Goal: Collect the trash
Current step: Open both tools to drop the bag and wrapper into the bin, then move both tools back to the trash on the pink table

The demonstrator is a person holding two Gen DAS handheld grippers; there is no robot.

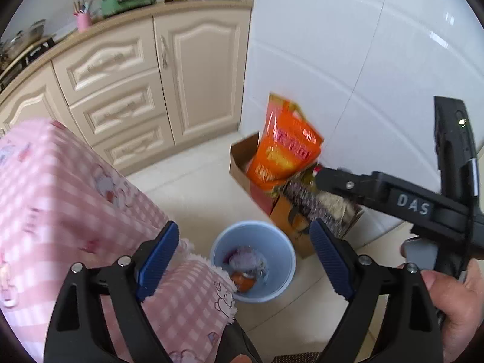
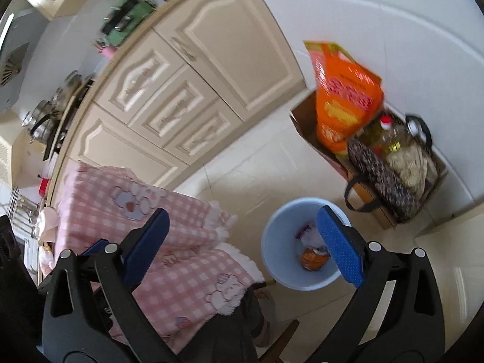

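Two grippers are hovering over the floor with jaws apart and empty: the left gripper (image 1: 245, 260) and the right gripper (image 2: 242, 248). Left of them, a pink cloth (image 1: 69, 199) is draping the counter, its fringe hanging just beside the bin (image 1: 281, 284). Collected trash (image 1: 246, 267) is already lying at the bin's bottom, an orange piece among it. The likely risk is a later drop missing the bin's mouth or a jaw snagging the fringe, since the bin is sitting so close to the cloth. Rightward, a box (image 1: 242, 163) holding an orange bag (image 1: 286, 148) is standing against the white wall, on pale tiles, with cream cabinets (image 1: 151, 84) behind.
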